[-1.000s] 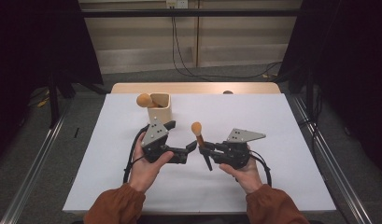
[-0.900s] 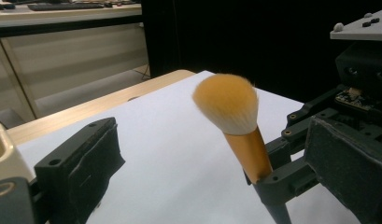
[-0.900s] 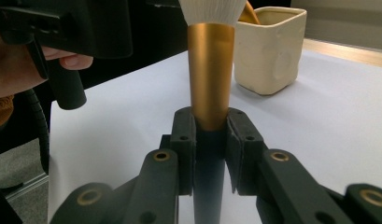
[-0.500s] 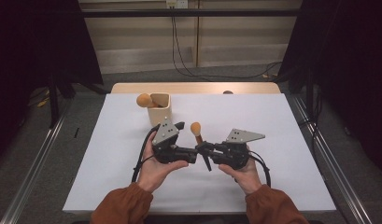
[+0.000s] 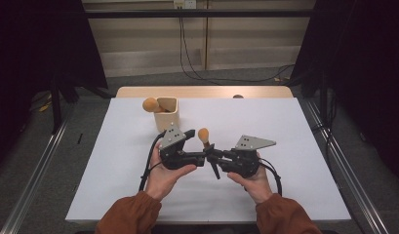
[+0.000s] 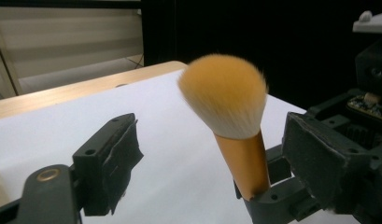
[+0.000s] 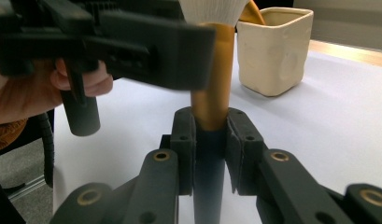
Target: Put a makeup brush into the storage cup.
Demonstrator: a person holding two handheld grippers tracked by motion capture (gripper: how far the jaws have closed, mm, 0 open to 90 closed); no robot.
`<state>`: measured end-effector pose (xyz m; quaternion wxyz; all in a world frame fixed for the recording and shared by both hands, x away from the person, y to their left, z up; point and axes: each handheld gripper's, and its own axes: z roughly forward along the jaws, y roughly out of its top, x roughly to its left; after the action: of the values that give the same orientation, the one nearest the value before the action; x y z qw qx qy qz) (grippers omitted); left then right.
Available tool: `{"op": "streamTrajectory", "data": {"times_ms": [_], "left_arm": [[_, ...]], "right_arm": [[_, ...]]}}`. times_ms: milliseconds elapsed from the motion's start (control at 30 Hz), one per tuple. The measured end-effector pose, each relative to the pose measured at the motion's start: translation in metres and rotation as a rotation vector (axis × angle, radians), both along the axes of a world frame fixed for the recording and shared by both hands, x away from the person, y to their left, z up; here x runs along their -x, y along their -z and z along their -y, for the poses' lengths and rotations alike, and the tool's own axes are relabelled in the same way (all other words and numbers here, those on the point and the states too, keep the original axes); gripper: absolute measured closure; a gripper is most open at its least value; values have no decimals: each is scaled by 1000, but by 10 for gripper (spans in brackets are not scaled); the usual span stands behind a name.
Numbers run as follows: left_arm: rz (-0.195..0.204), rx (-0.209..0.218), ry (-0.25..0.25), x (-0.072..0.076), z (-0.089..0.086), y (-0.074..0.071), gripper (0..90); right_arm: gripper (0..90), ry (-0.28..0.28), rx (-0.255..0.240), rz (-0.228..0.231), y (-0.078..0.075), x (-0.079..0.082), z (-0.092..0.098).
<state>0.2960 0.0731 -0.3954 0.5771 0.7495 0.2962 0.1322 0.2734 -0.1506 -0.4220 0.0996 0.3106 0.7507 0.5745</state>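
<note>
Right gripper (image 5: pixel 212 155) fingers clamped on brush (image 5: pixel 204 136) handle, orange head up. Left gripper (image 6: pixel 216 154) fingers apart, just closing around brush, not touching.

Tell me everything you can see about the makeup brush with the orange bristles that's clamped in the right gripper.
The makeup brush with the fluffy orange, white-based bristle head has a smooth amber-gold ferrule and a dark lower handle. It stands nearly upright above the white table, head up, tilted slightly. The right gripper is shut on the handle where gold meets dark. The left gripper brackets the ferrule; its jaws have just been closing, but the pads are not yet touching it. It is in front of the cream ceramic cup.
</note>
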Motion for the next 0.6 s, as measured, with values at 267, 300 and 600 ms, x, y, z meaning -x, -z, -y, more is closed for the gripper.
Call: {"op": "streamTrajectory", "data": {"times_ms": [267,300,600], "left_arm": [[-20,11,-14,-3,-1,1,298],[-29,13,-6,-3,-1,1,313],[-71,22,1,-2,1,1,450]], "right_arm": [[752,2,-1,4,-1,1,-1],[752,2,-2,5,-1,1,-2],[752,22,1,4,0,0,-3]]}}
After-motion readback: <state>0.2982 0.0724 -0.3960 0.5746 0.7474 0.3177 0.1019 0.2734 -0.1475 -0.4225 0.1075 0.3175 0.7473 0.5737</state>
